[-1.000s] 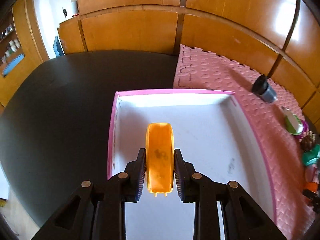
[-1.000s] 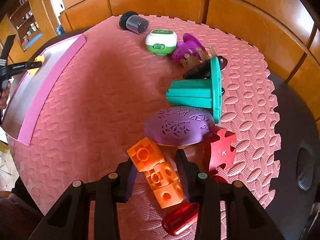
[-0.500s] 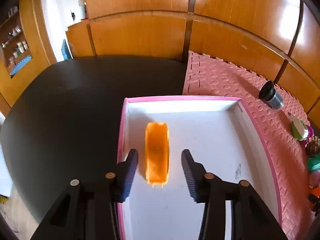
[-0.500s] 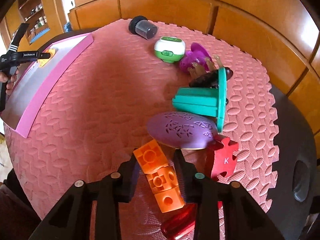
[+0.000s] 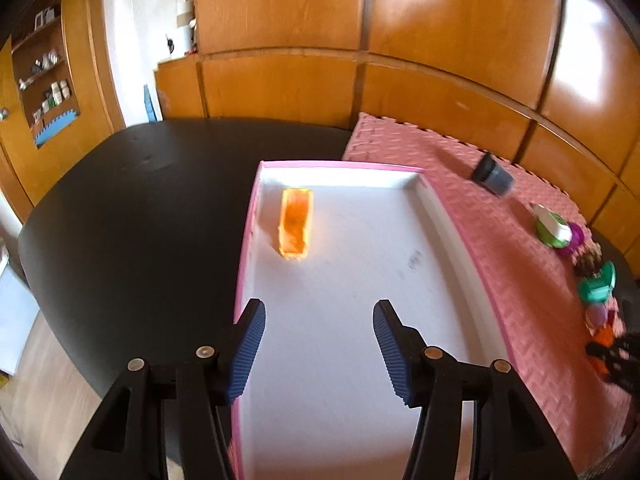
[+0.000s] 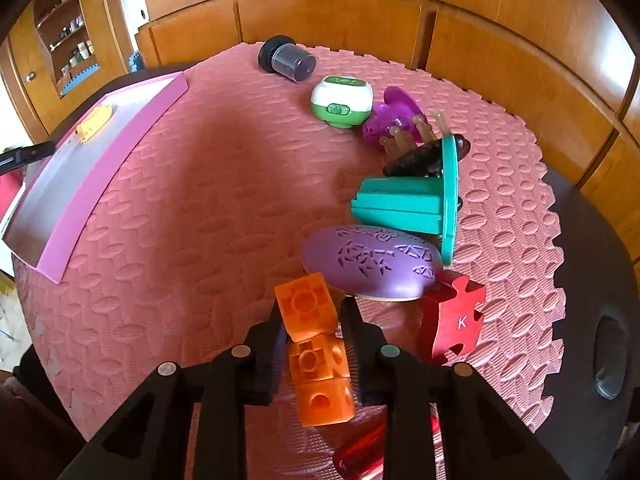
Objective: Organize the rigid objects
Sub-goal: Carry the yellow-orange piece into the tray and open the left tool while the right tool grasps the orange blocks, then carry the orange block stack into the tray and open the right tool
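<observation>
Dark surface (image 5: 132,216) with pink foam mat (image 6: 208,216), wood panelling behind. We see the left gripper (image 5: 318,344) spread apart over the pink-rimmed tray (image 5: 452,216); orange piece (image 5: 296,227) lies inside, near the far left corner. Right gripper (image 6: 314,344) is clamped on the orange block stack (image 6: 316,352), above the mat.

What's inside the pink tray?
Only one orange piece lies in the pink tray, near its far left corner. The tray's near end is hidden behind the open left gripper.

Left wrist view above pink tray (image 5: 448,216), right wrist view low over mat (image 6: 192,216), both showing tray
</observation>
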Motion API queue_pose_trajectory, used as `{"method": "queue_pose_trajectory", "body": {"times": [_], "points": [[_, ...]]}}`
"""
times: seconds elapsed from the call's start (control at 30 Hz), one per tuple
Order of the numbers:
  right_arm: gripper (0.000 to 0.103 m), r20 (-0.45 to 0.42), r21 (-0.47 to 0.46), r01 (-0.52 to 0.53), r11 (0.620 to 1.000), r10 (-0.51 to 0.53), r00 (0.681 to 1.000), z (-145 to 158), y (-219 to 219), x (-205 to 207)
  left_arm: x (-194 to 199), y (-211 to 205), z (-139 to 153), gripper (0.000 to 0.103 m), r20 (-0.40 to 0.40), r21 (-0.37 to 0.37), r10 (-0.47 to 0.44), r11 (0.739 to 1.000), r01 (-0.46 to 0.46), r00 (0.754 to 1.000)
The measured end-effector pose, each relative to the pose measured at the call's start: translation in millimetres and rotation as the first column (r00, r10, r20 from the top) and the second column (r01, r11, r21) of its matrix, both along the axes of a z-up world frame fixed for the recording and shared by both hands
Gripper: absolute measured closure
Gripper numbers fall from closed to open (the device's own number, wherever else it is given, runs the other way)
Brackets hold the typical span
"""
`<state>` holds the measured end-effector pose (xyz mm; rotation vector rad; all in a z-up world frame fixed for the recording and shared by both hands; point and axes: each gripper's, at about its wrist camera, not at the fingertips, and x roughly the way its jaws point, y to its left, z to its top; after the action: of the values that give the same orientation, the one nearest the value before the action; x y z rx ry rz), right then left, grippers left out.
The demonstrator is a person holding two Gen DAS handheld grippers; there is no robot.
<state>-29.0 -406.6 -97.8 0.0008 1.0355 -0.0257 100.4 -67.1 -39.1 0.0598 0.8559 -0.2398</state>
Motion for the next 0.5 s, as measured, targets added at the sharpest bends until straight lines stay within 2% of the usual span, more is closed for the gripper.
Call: {"method": "queue_pose_trajectory", "body": {"times": [0.27, 0.5], "points": [[0.078, 0.011, -0.055, -0.014, 0.998, 0.015, 1.000, 0.7, 8.0, -1.6, -40.3, -12.6, 8.2, 0.044, 0.044, 0.020, -0.029, 0.999, 0.029, 0.999], [0.081, 0.010, -0.058, -0.008, 0.998, 0.009, 1.000, 0.7, 10.5, 0.9, -50.8, -14.3, 10.6, 0.042, 0.069, 0.038, -0.031, 0.999, 0.028, 0.997]]}}
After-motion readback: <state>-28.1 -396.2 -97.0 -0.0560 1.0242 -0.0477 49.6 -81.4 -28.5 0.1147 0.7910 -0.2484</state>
